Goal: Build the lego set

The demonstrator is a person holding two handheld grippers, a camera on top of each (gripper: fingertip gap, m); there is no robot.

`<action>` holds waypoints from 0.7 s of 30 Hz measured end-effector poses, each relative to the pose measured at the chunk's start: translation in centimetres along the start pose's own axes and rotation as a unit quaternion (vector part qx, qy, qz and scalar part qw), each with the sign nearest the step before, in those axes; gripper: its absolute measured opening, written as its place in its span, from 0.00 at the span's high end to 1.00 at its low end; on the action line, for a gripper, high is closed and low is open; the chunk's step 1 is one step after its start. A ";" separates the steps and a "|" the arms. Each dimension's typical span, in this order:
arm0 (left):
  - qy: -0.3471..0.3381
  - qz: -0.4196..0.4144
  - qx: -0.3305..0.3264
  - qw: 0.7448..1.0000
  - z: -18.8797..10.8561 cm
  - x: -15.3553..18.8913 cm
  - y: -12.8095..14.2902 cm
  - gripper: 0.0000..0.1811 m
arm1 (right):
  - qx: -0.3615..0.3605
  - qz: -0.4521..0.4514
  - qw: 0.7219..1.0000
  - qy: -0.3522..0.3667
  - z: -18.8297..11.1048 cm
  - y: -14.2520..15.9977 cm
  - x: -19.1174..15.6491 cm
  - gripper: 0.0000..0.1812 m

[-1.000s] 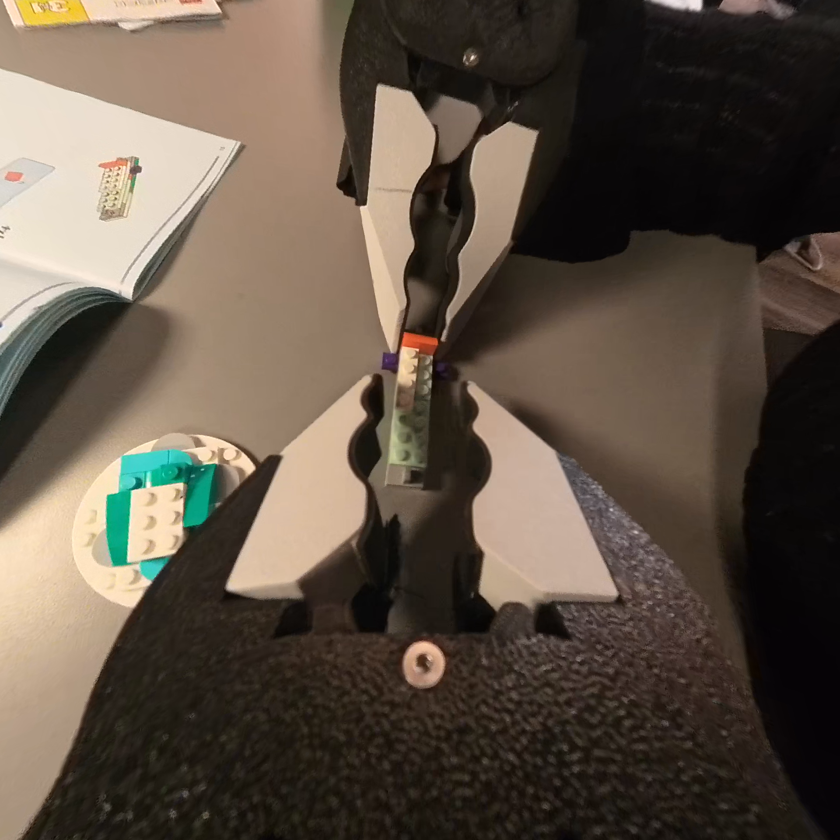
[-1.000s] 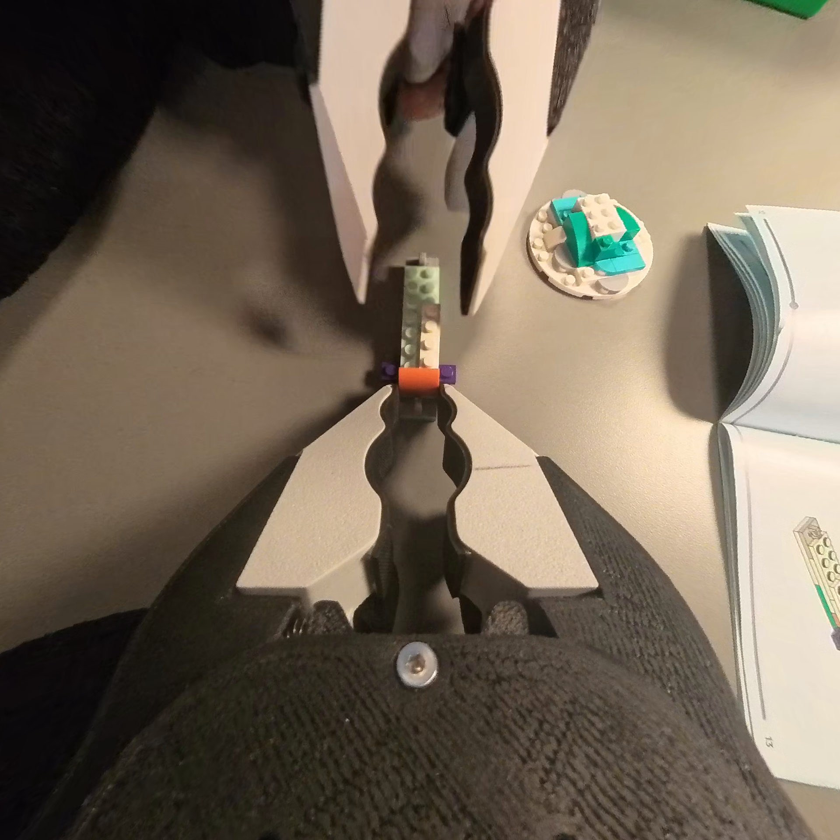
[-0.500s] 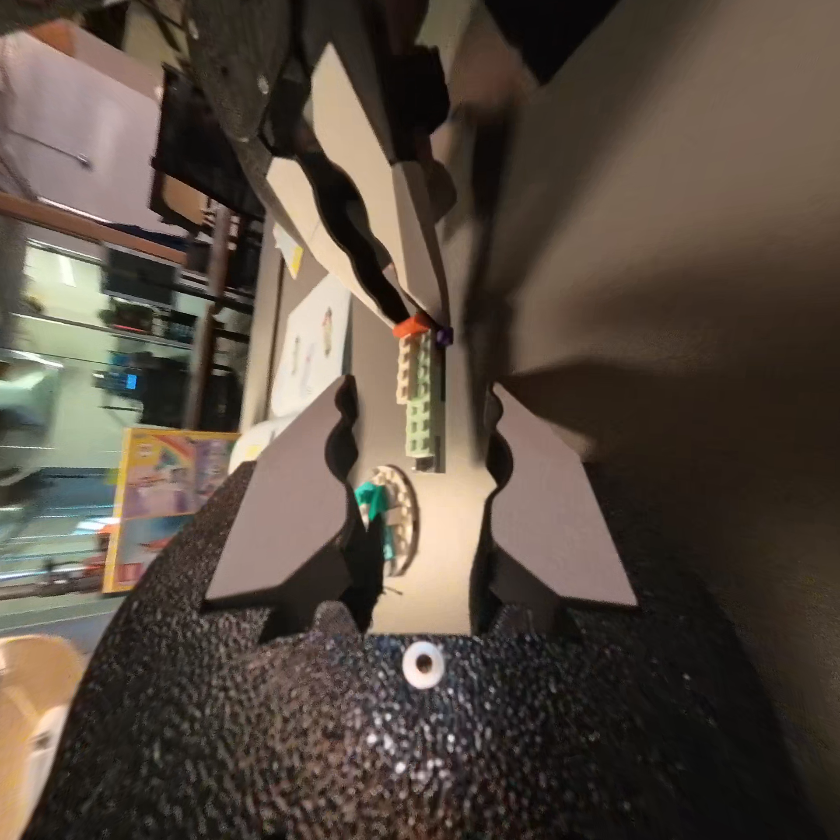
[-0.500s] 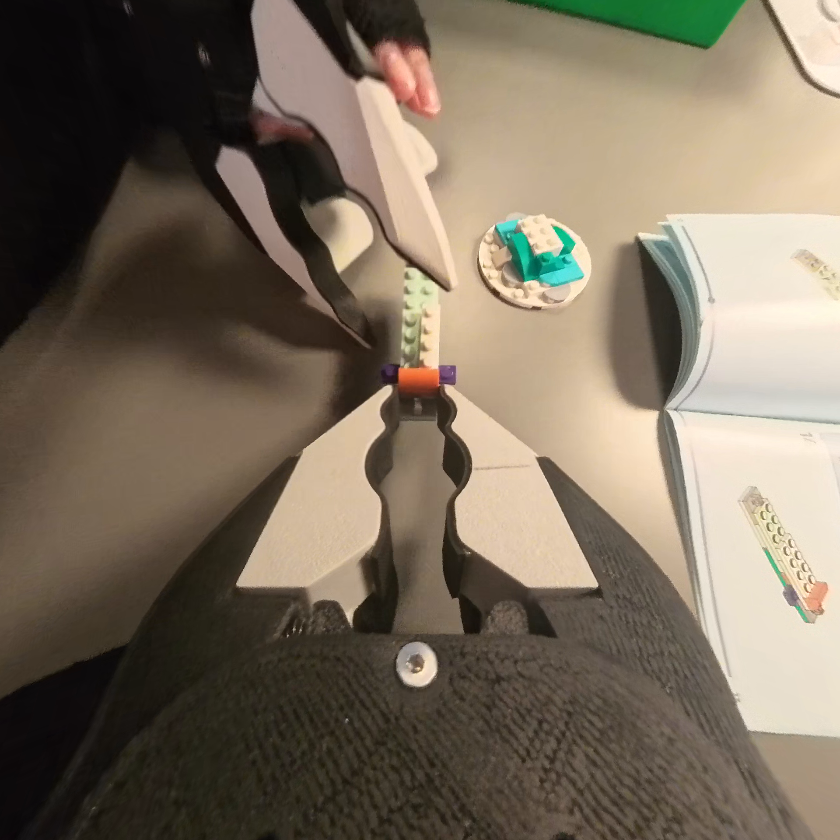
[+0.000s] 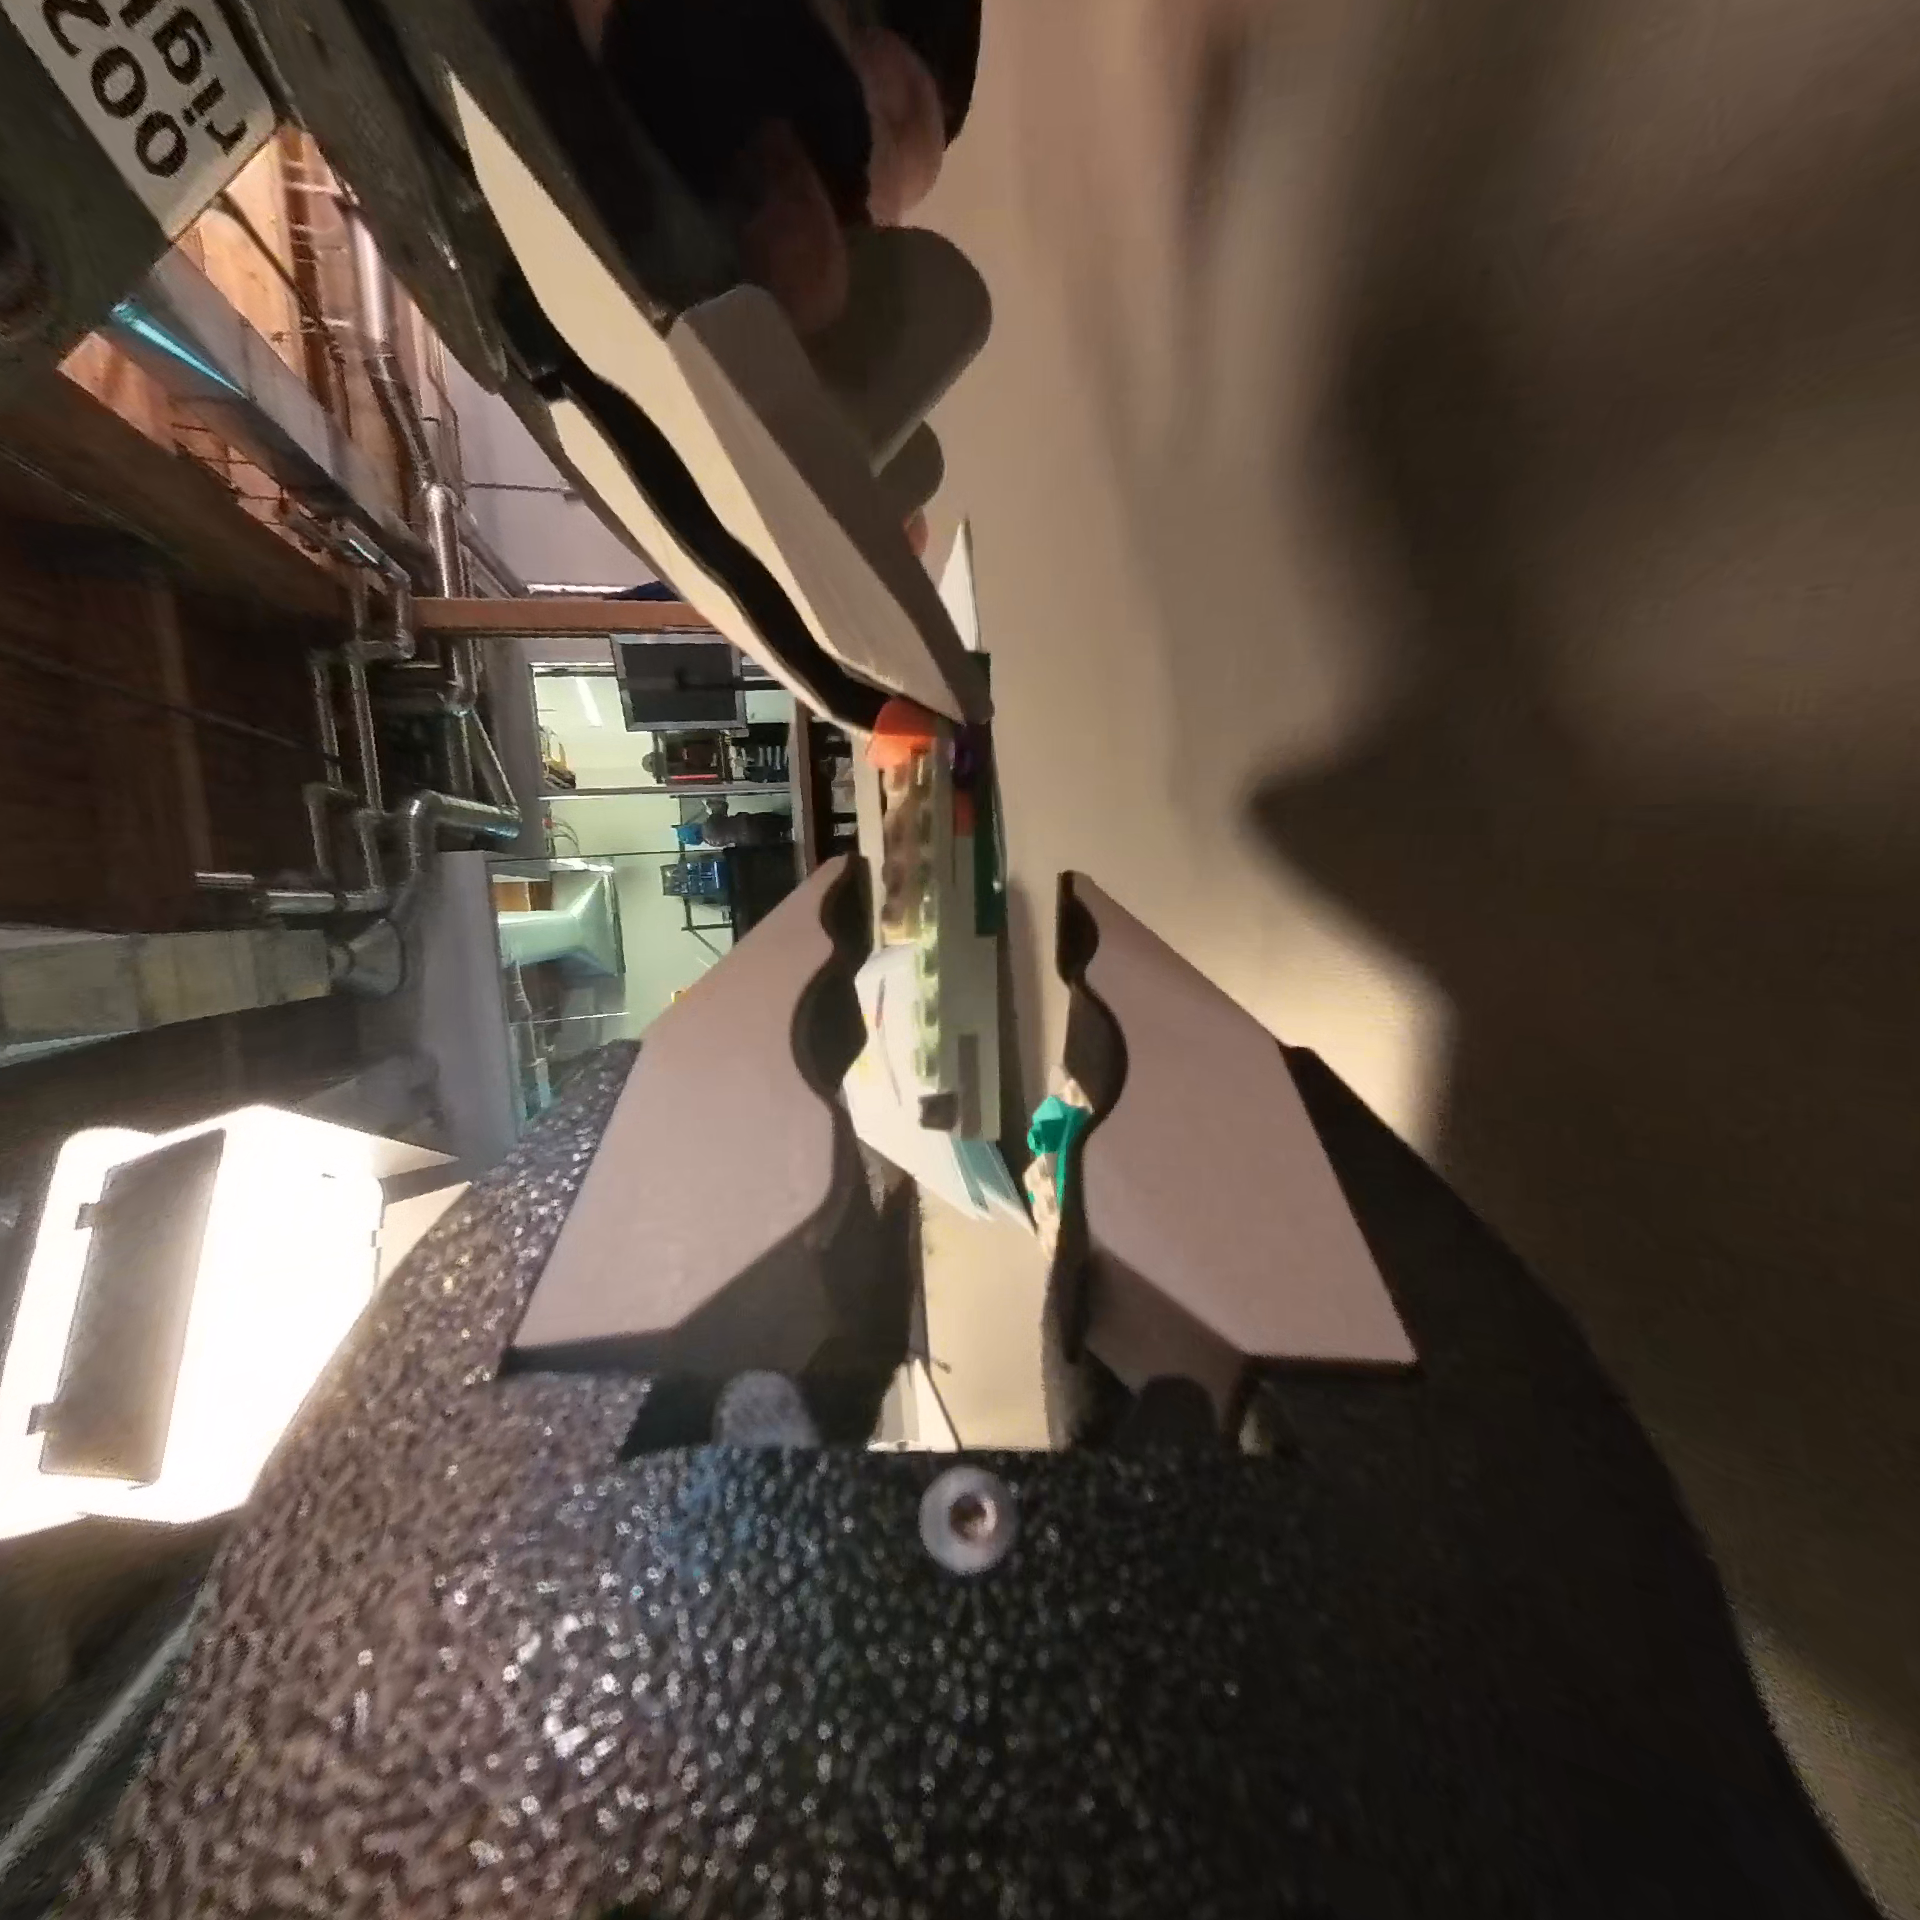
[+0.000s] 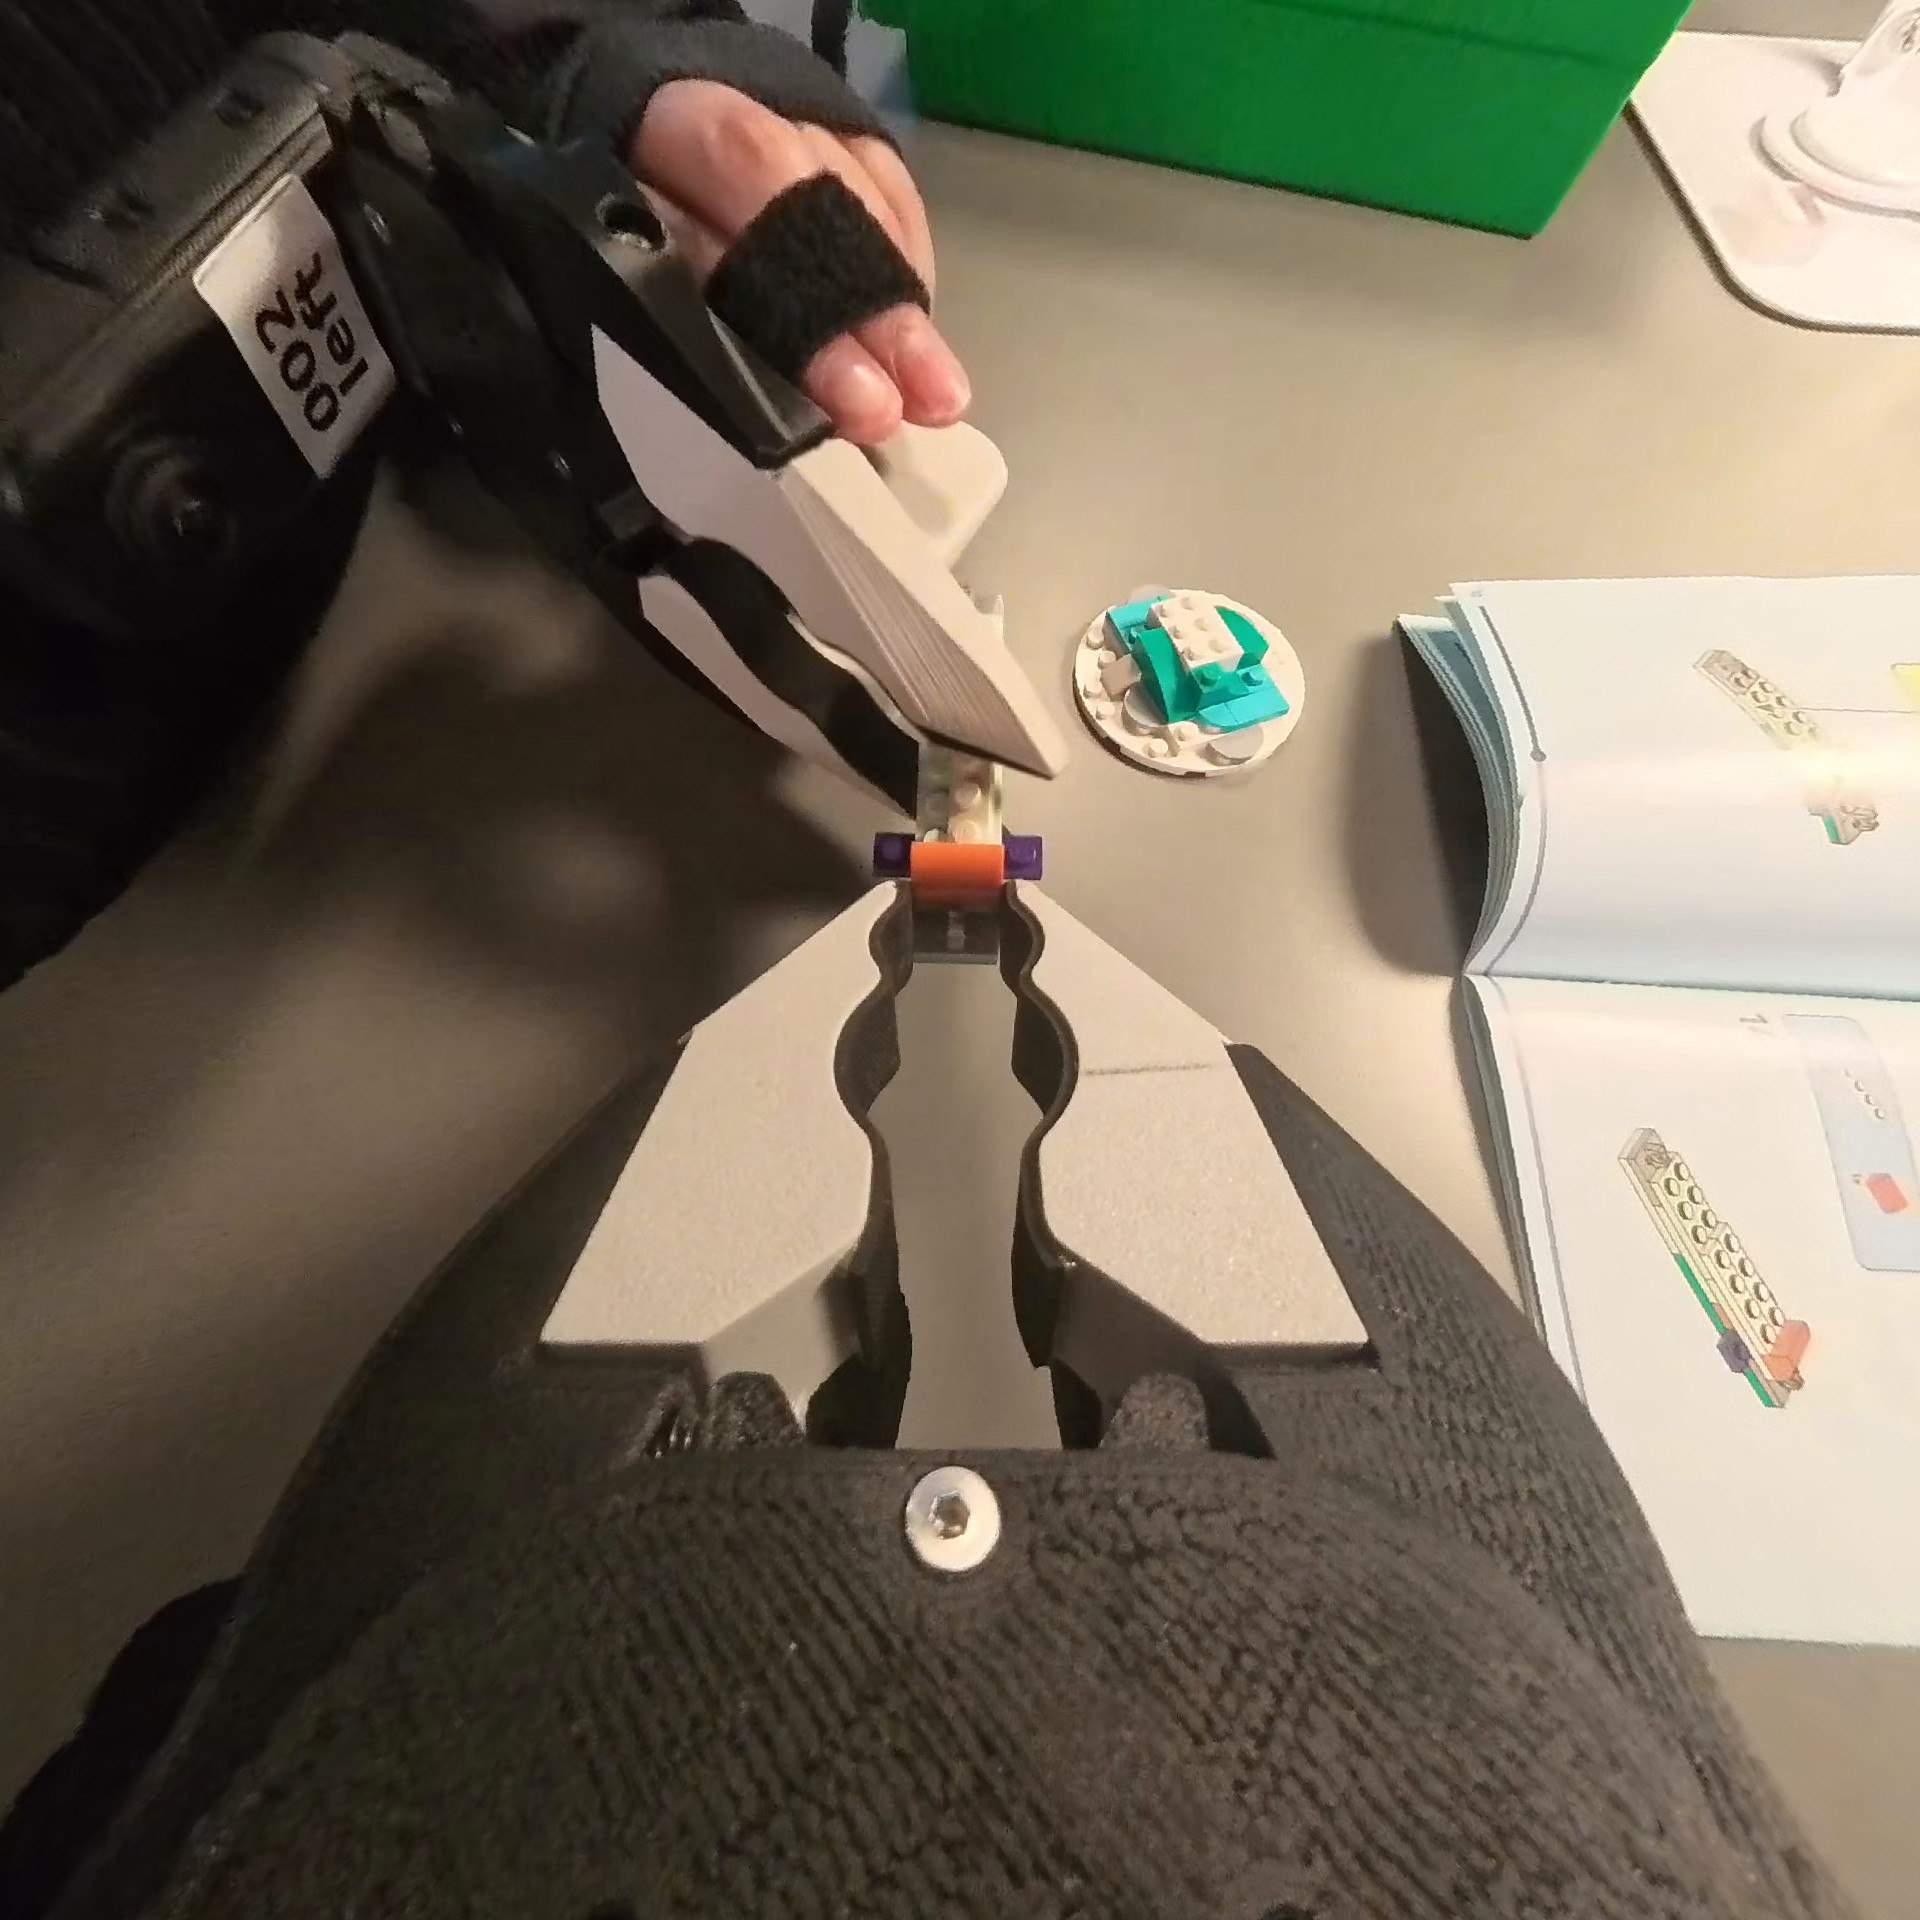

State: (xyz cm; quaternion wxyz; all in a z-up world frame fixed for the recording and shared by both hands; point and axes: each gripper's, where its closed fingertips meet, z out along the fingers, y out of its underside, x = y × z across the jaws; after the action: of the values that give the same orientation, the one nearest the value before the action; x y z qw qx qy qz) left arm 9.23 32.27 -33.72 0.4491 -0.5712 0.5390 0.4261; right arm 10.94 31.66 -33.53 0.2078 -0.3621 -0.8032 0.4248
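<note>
While my right tool [image 6: 956, 914] stays pinched on the near end of the long lego strip [image 6: 961, 805], just behind its orange brick [image 6: 956, 871] and the purple pegs [image 6: 889, 852] that stick out to either side, my left tool [image 5: 961, 914] has rolled onto its side and come around the strip's far end; its fingers [image 5: 717, 1122] stand apart with the pale green strip [image 5: 935, 935] between them, and I cannot tell whether either finger touches it; seen from the right wrist, the left tool [image 6: 977, 769] reaches in from the far left, tilted, its upper finger [image 6: 914, 644] lying over the far part of the strip and hiding it; my left hand [image 6: 821, 281], in a black fingerless glove, rests on top of that tool; the strip is held above the grey surface [image 6: 1299, 364], studs up, running straight away from the right tool; to the right of it, on the surface, sits the round white plate [image 6: 1122, 727] carrying teal and white bricks [image 6: 1195, 655], well apart from the strip; farther right lies the open instruction booklet [image 6: 1683, 1091], its pages showing drawings of the strip; at the far edge stands a green box [image 6: 1247, 94], and a white object [image 6: 1829, 156] sits in the far right corner.
</note>
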 end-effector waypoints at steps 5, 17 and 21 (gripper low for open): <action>-0.002 0.010 -0.005 1.000 0.1 0.0 0.2 0.88 | -0.004 0.004 1.000 -0.004 0.2 0.2 -0.1 0.92; -0.022 0.048 -0.017 0.998 0.2 -0.3 0.6 0.91 | 0.001 0.011 1.000 -0.014 0.4 0.1 -0.4 0.92; -0.021 0.076 -0.010 0.997 0.1 -0.3 0.5 0.92 | -0.005 0.017 1.000 -0.015 0.6 0.4 -0.4 0.92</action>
State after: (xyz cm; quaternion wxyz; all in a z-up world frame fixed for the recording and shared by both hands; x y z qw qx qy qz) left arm 8.71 32.46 -33.53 0.4211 -0.5240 0.5668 0.4763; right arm 10.95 31.17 -34.23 0.1870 -0.3704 -0.8018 0.4300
